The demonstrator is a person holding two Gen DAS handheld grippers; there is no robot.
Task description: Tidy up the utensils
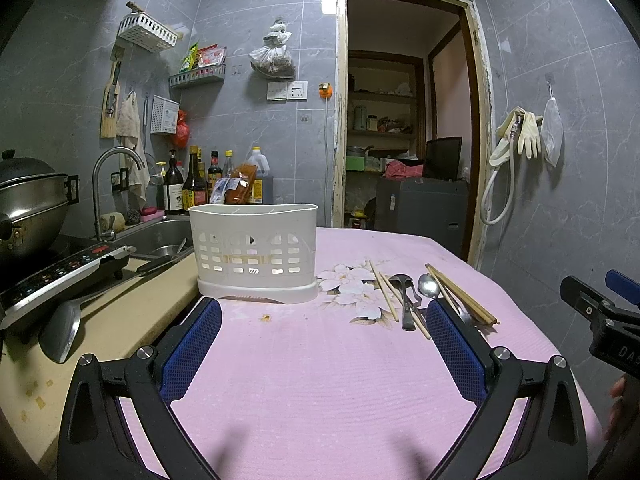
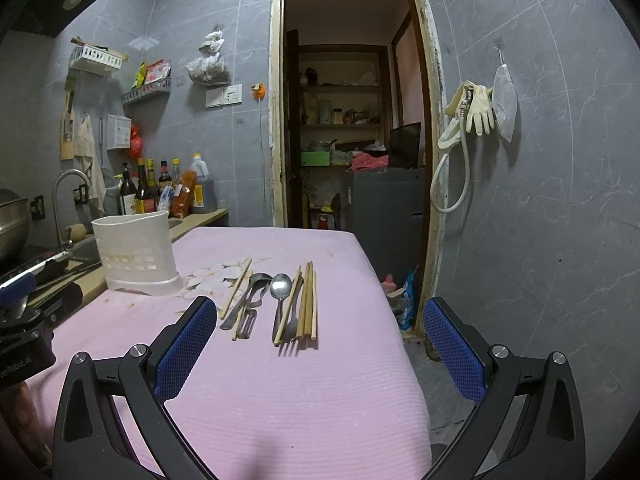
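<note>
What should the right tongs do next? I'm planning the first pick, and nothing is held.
Probably ease the open right tongs forward and down over the chopsticks, the nearest loose utensils. The white holder stands upright to the left, ready to receive them.

I see a pink-clothed table (image 2: 280, 380) carrying a white utensil caddy (image 2: 136, 256), upright at its left edge; chopsticks (image 2: 308, 300), spoons (image 2: 280, 286) and a fork (image 2: 290, 336) lie loose beside it.
</note>
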